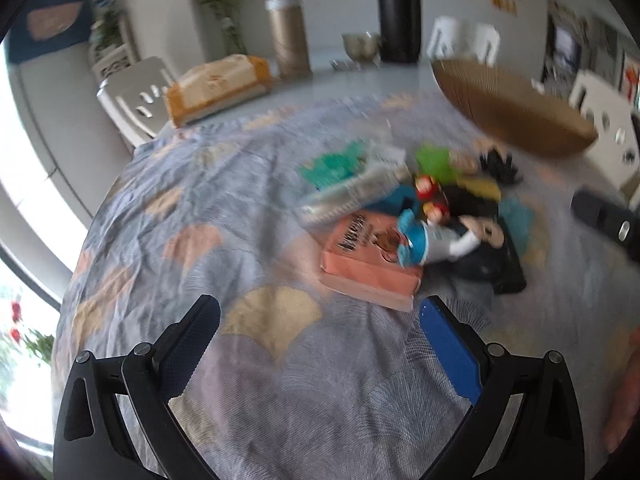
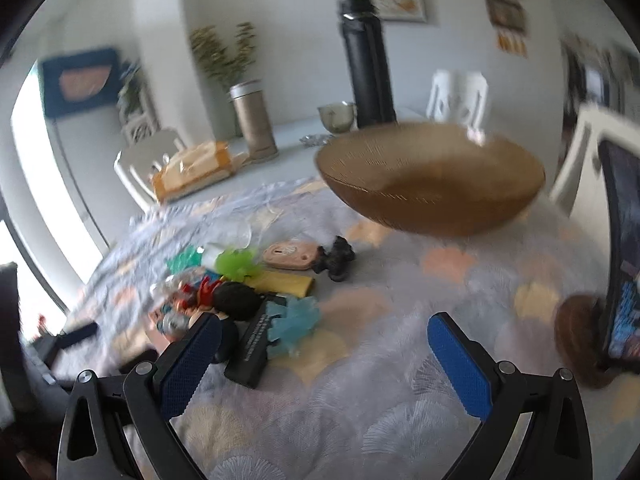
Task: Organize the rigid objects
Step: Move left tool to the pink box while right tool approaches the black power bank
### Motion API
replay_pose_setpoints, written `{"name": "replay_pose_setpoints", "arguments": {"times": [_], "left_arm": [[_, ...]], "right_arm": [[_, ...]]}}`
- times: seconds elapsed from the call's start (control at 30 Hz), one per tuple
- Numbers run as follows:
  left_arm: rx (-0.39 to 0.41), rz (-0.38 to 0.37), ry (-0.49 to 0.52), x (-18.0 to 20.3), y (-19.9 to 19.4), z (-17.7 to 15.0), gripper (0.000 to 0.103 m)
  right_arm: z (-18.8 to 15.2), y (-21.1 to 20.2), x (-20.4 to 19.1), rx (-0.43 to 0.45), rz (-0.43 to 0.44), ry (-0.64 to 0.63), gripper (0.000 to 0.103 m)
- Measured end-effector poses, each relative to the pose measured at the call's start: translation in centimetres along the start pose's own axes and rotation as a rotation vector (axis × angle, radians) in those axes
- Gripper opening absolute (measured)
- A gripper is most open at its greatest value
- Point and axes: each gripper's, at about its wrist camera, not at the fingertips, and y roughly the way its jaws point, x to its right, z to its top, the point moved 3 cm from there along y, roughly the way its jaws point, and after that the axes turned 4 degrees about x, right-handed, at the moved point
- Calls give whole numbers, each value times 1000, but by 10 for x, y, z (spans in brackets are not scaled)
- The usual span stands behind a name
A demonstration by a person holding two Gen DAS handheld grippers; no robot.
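Note:
A pile of small toys and boxes lies on the patterned tablecloth (image 1: 240,216): an orange box (image 1: 368,268), a green spiky toy (image 1: 434,162), a teal spiky toy (image 1: 332,164), small figures (image 1: 430,196) and a black box (image 1: 508,268). In the right wrist view the same pile shows the green toy (image 2: 236,262), a pale blue spiky toy (image 2: 294,320), a black box (image 2: 252,350) and a pink case (image 2: 290,255). A brown ribbed bowl (image 2: 432,178) stands behind, also the bowl (image 1: 512,104). My left gripper (image 1: 320,316) is open, short of the orange box. My right gripper (image 2: 324,332) is open beside the pile.
At the table's far side stand a tall black bottle (image 2: 366,64), a gold canister (image 2: 254,120), a metal cup (image 2: 336,117) and an orange-trimmed box (image 2: 192,172). White chairs (image 1: 136,96) ring the table. A tablet on a round wooden stand (image 2: 624,264) is at right.

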Motion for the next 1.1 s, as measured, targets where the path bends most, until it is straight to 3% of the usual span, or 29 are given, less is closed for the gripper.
{"name": "replay_pose_setpoints", "arguments": {"times": [0.1,0.23,0.37,0.57,0.63,0.8,0.9,0.97,1.07,1.1], "left_arm": [[-11,41,62,11,4,4,100],[-9,81,72,13,7,9,100],[-23,86,-28,-8,5,8,100],[-26,168,-233,-81,-4,-7,99],[-38,125,-253,-90,-4,-8,98],[-42,-119,-238,-61,-9,-2,98],[-48,-113,-208,-34,-1,12,98],[-74,-53,-166,-19,10,19,85],[-99,-60,-167,-10,21,28,69],[-104,-63,-172,-11,22,29,68]], "right_arm": [[2,3,6,-18,5,34,103],[0,5,-6,-33,2,-24,103],[-6,4,-27,-22,-39,-153,103],[-16,3,-54,-5,-84,-321,103],[-18,3,-59,-4,-92,-350,103],[-15,5,-54,-10,-76,-320,103],[-13,6,-52,-17,-72,-298,103],[-13,6,-52,-17,-72,-295,103],[-13,6,-51,-17,-73,-304,103],[-13,6,-52,-17,-72,-308,103]]}}
